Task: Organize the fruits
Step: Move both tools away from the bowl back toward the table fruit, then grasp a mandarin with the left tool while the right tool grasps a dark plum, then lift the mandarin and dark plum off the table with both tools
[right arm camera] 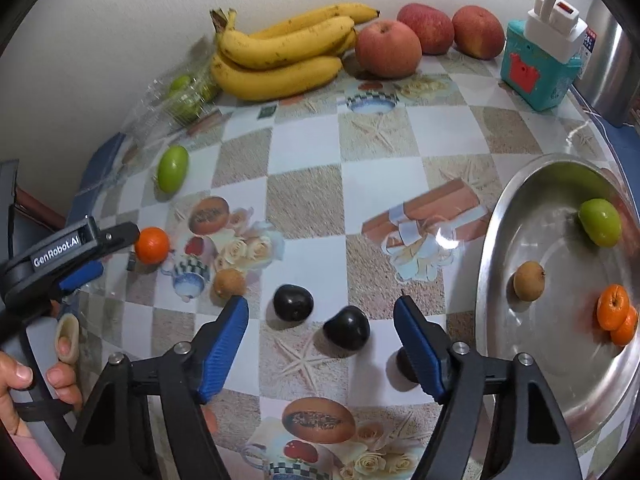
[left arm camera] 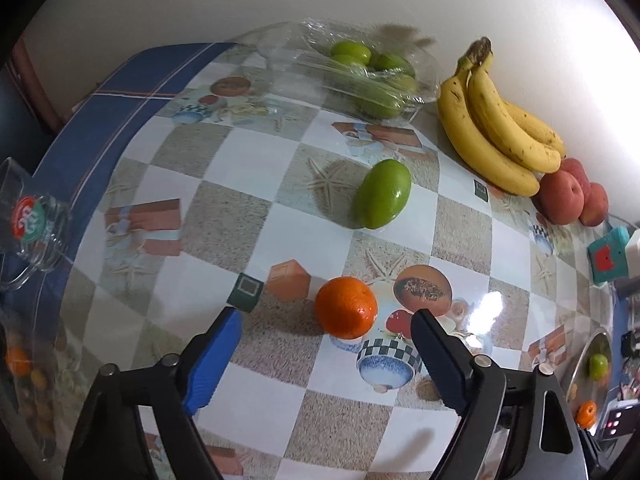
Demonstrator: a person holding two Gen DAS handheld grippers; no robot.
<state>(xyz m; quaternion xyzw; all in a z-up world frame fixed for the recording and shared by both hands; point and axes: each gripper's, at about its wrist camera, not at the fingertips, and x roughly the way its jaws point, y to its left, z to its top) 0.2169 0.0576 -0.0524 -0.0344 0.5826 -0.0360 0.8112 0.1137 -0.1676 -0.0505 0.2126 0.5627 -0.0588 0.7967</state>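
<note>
My left gripper (left arm camera: 326, 330) is open, with an orange mandarin (left arm camera: 346, 307) on the table between its fingertips; it also shows in the right wrist view (right arm camera: 151, 245) beside the left gripper (right arm camera: 108, 252). A loose green fruit (left arm camera: 382, 194) lies beyond it. My right gripper (right arm camera: 322, 316) is open and empty above two dark plums (right arm camera: 346, 327), (right arm camera: 293, 301); a third dark fruit (right arm camera: 405, 364) is partly hidden behind its right finger. A brown longan (right arm camera: 229, 283) lies left. A steel tray (right arm camera: 532, 392) at right holds a green fruit (right arm camera: 600, 222), a longan (right arm camera: 529, 280) and two mandarins (right arm camera: 614, 307).
Bananas (right arm camera: 280, 52) and three red apples (right arm camera: 388, 48) lie by the back wall. A clear wrapped pack of green fruits (left arm camera: 368, 76) sits at the back left. A teal toy box (right arm camera: 538, 66) with a white plug stands at the back right. A clear container (left arm camera: 28, 224) sits at the table's left edge.
</note>
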